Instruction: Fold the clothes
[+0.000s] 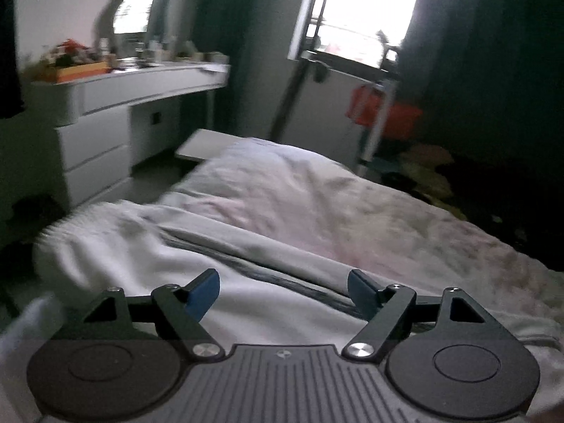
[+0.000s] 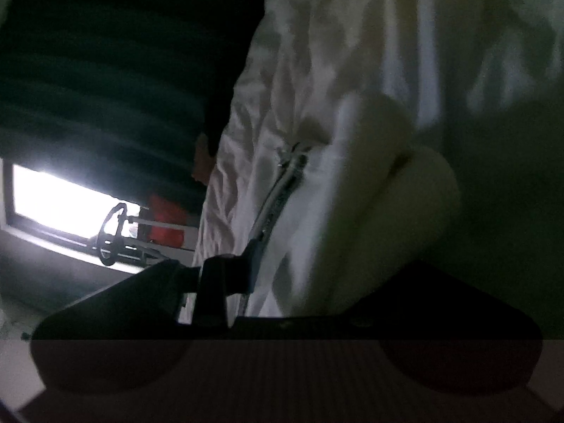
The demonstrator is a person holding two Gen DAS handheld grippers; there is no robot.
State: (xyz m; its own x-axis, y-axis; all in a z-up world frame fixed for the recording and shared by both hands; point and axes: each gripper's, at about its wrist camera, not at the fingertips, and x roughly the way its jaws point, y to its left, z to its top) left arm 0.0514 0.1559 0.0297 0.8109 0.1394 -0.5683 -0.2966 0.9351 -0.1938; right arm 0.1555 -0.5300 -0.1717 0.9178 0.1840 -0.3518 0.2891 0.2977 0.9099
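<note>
A white zip-up garment [image 1: 148, 246] lies on the bed, its dark zipper [image 1: 261, 271] running diagonally. My left gripper [image 1: 283, 292] is open just above it, one blue-padded finger on each side of the zipper, holding nothing. In the right wrist view the same white garment [image 2: 352, 183] fills the middle, with its zipper [image 2: 282, 190] leading down to my right gripper [image 2: 282, 275]. Only the left finger [image 2: 252, 264] shows, pressed against the cloth; the right finger is hidden behind the fabric. The view is tilted sideways and dark.
The bed's pale pinkish cover [image 1: 317, 194] stretches ahead. A white dresser [image 1: 116, 105] with clutter and a mirror stands at the left. A window [image 1: 363, 10], a metal rack [image 1: 377, 120] with a red item and dark curtains are behind the bed.
</note>
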